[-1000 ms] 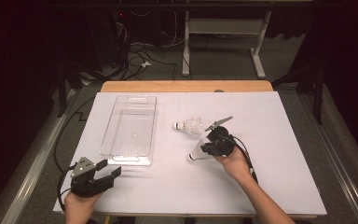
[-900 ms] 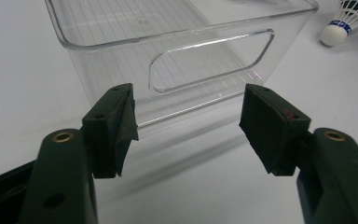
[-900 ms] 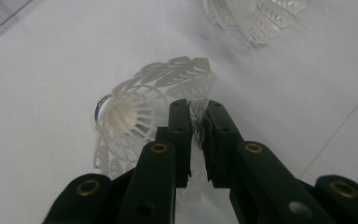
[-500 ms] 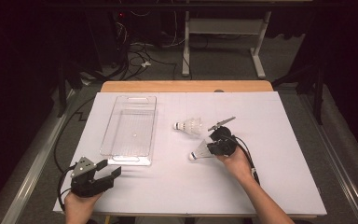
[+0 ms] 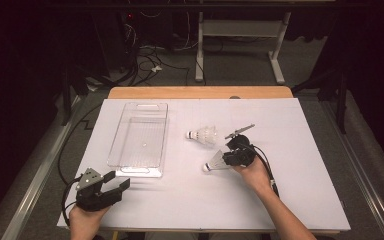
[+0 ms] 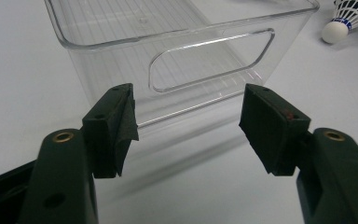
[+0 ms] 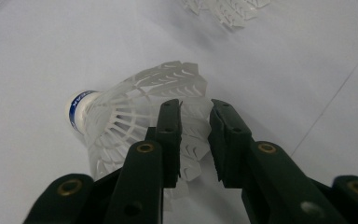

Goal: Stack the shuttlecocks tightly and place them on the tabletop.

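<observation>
Compared with a second ago, the near white plastic shuttlecock with a blue-banded cork tip is lying slightly lower in the high view, below and right of the frame's middle, and the right hand-held gripper has been opening its jaws. In the right gripper view the two black jaws are standing a little apart around the rim of the shuttlecock's skirt: one jaw is sitting inside the skirt and the other outside it, with a visible gap between them, so the grip is looking released rather than clenched. The shuttlecock is lying on its side on the white worktop, cork pointing toward the left of the frame.

A second white plastic shuttlecock is lying just above it, near the frame's centre, apart from the first. The clear rectangular plastic bin with cut-out handles is sitting to the left of centre and is holding nothing. The left hand-held gripper is resting at the lower left with its jaws spread wide, facing the bin's near end wall without touching it.

The step in hand seems to be taking hold of the near shuttlecock for loading into the bin. The next move probably calls for closing the jaws gently on the thin skirt wall, firm enough to lift without crushing it, then carrying it leftward over the bin's rim.
</observation>
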A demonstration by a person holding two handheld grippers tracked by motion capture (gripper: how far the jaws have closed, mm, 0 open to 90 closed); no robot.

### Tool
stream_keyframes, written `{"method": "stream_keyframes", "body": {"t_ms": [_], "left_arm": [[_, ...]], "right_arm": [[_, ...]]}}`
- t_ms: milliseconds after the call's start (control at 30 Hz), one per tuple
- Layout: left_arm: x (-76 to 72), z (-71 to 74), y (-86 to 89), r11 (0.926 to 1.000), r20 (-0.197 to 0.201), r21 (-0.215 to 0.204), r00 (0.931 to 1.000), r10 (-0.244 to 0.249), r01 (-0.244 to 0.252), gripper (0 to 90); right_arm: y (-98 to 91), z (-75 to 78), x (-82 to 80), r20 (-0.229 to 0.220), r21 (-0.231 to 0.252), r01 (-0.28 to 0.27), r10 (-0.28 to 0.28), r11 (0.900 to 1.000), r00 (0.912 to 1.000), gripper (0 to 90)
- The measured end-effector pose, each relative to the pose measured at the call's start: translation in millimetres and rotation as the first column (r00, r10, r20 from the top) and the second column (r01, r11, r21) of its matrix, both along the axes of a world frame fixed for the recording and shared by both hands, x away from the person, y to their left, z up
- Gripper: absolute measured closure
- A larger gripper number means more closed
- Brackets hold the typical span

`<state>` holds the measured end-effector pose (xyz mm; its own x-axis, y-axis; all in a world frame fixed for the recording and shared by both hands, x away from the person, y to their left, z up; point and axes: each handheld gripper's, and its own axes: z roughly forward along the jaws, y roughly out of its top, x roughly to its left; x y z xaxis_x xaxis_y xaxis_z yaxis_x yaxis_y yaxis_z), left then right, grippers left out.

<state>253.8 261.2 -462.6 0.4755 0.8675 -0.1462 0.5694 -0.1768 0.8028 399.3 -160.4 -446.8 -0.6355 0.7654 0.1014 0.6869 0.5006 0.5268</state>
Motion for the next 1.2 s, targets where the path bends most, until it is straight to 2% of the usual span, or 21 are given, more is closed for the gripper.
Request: {"method": "stream_keyframes", "body": {"t_ms": [500,967,1200], "left_arm": [[-0.1,0.0,-0.1,1.0,0.001,0.0,1.0,0.0,0.0,36.7],[-0.2,0.1,-0.1,1.0,0.001,0.0,1.0,0.001,-0.001,36.7],[0.0,0.0,-0.1,1.0,0.001,-0.003,1.0,0.004,-0.004,36.7]], "right_arm": [[-10.2,0.5,-1.2,-0.001,-0.001,0.028,-0.028,0.9996,0.9996,68.5],[-12.6,4.0,-6.3,0.004,0.0,0.021,-0.021,0.9998,0.9998,67.1],[-16.8,7.5,-9.7,0.023,-0.008,0.02,-0.02,0.9998,0.9996,65.0]]}}
